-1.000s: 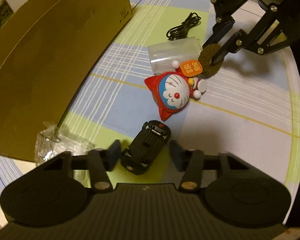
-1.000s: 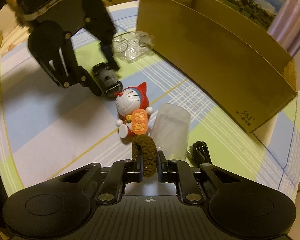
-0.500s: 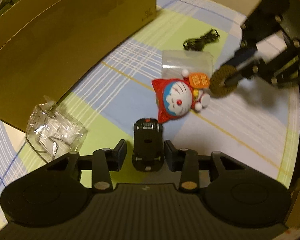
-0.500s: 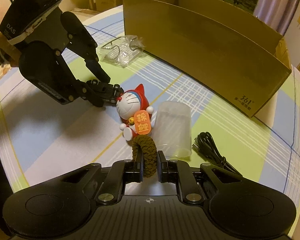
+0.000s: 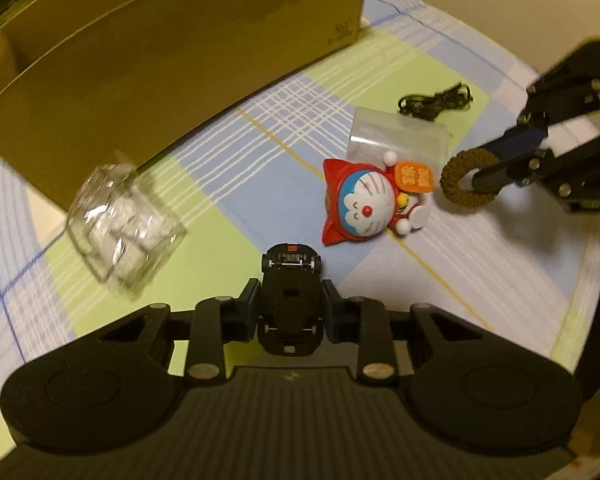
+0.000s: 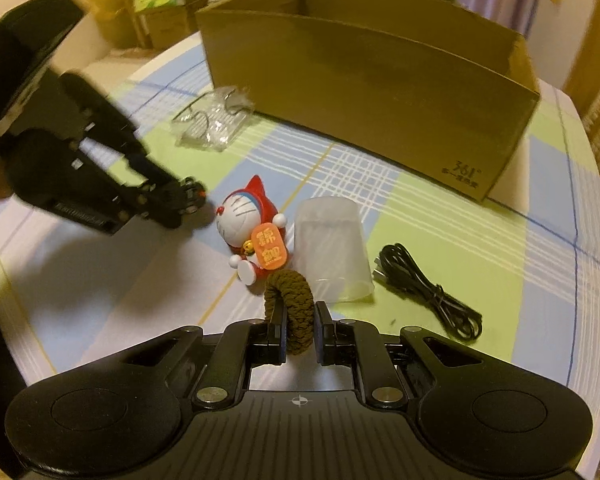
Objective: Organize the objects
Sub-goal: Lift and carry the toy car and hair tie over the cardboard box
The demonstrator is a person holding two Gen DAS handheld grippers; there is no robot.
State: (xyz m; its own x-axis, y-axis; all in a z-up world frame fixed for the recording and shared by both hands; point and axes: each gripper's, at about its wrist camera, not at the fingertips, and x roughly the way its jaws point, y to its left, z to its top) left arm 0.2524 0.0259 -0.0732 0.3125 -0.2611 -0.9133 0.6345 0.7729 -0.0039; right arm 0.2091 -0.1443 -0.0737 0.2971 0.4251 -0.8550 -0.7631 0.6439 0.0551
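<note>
A plaid cloth of blue, green and white squares (image 6: 440,216) covers the counter, with stacked cartons blurred in the dim room behind it. A long open cardboard box (image 6: 364,80) stands along the far side, its top open.

The left tool (image 5: 291,302) is clamped on a black toy car (image 5: 291,280), one finger pressed to each flank, the car's chassis side facing the left wrist camera and its far end pointing at the figurine. From the right wrist view the same car (image 6: 186,200) is a blurred dark shape in the tool's tips, just left of the figurine; whether it touches the cloth cannot be told.

The right tool (image 6: 299,336) is closed on a brown braided cord ring (image 6: 290,304), which stands upright between its fingers. The ring's far edge sits just beside the orange tag of a red-hooded cat figurine (image 6: 250,224) lying on its back near the middle of the counter.

Just right of the figurine a frosted plastic cup (image 6: 332,248) lies on its side, mouth toward the right wrist camera. Further right a coiled black cable (image 6: 428,292) rests on the cloth, apart from the cup. A crumpled clear plastic package (image 6: 212,120) lies near the box's left end, close to its wall.
</note>
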